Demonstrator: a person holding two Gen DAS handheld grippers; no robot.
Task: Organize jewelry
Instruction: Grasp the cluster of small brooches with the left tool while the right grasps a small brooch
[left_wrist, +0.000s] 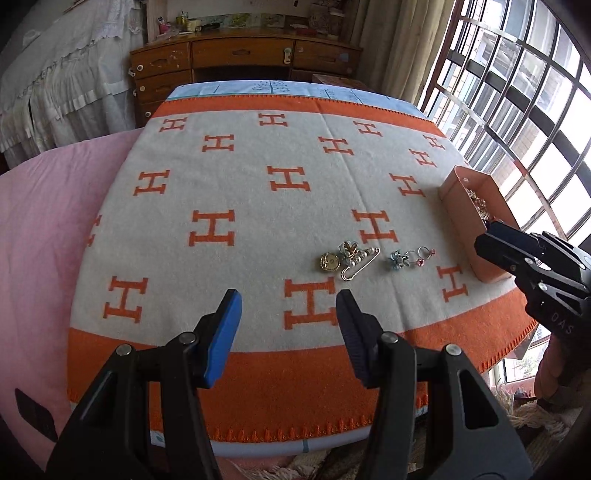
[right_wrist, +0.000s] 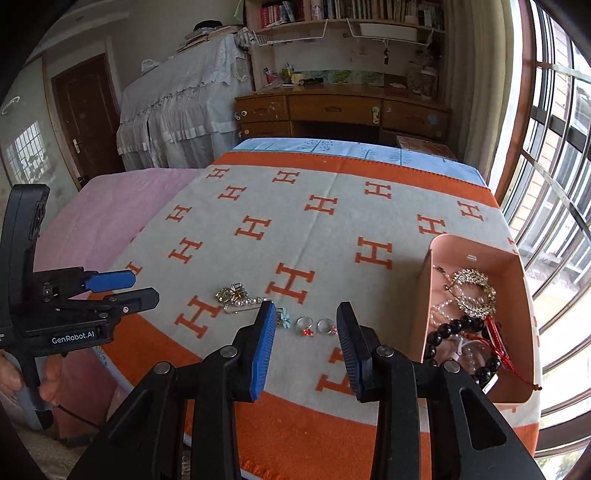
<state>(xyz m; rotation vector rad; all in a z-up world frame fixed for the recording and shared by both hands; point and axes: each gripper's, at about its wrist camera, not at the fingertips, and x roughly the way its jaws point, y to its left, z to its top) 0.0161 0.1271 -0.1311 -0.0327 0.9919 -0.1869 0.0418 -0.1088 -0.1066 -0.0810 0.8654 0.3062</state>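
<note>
- Left wrist view: the left hand-held gripper (left_wrist: 288, 306) hangs over the near orange border of the H-patterned blanket (left_wrist: 240, 192) with its jaws apart and nothing between them.
- Ahead of it, loose on the blanket, lie a gold round brooch (left_wrist: 328, 263), a pearl safety-pin brooch (left_wrist: 360, 264), a blue flower piece (left_wrist: 397, 259) and two small rings (left_wrist: 421, 254).
- To the right stands the pink box (left_wrist: 458, 206); from this view only a glimpse of its glittery contents shows, and the right hand-held gripper (left_wrist: 491, 230) reaches in over its near end.
- Right wrist view: the right hand-held gripper (right_wrist: 304, 321) is open and empty, its jaws framing the rings (right_wrist: 316, 326) on the blanket (right_wrist: 332, 229) below.
- This view looks into the pink box (right_wrist: 476, 251): a rhinestone piece (right_wrist: 474, 291), pearls (right_wrist: 447, 306), a black bead bracelet (right_wrist: 454, 328) and a red cord (right_wrist: 496, 339) already lie inside.
- It also shows the left hand-held gripper (right_wrist: 142, 290) from the side, at the left edge.
- Judging by this, the sorting looks partly done: several pieces are in the box, while the brooches, flower and rings are left to place.
</note>
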